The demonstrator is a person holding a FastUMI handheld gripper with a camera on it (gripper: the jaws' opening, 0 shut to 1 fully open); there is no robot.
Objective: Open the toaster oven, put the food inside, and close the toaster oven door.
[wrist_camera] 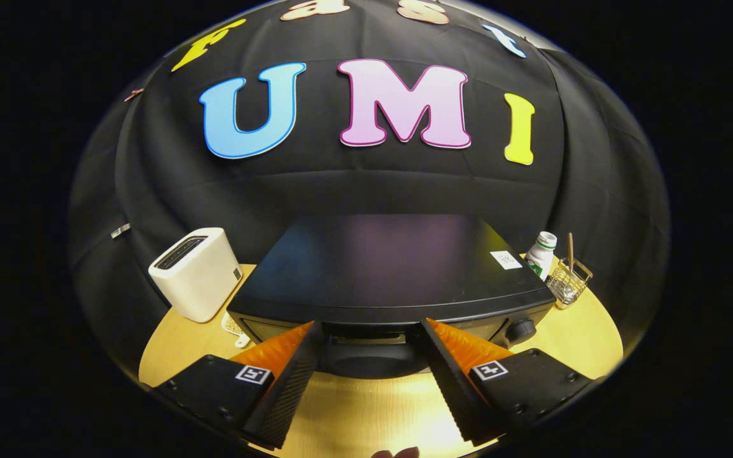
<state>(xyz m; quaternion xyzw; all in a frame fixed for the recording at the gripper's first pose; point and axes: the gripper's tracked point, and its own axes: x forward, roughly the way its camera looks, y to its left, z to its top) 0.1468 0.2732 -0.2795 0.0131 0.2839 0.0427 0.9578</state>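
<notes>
Your gripper (369,356) is spread wide and empty, fingers flanking the toaster oven's (392,267) front just ahead on the table (366,413), likely lined up for the door.

Toaster oven (392,267) — top panel is showing smooth, semi-glossy dark metal, catching soft reflections; a paper sticker (506,259) is lying flat on it. Toaster (196,272) is looking like smooth, satin plastic. Table (366,413) is showing polished light wood, shining under the light. Bottle (541,253) is appearing as glossy plastic. Small basket (569,283) — thin metal wire, glinting. Gripper (369,353), fingers spread apart, is showing ribbed, matt inner pads (293,388).
</notes>
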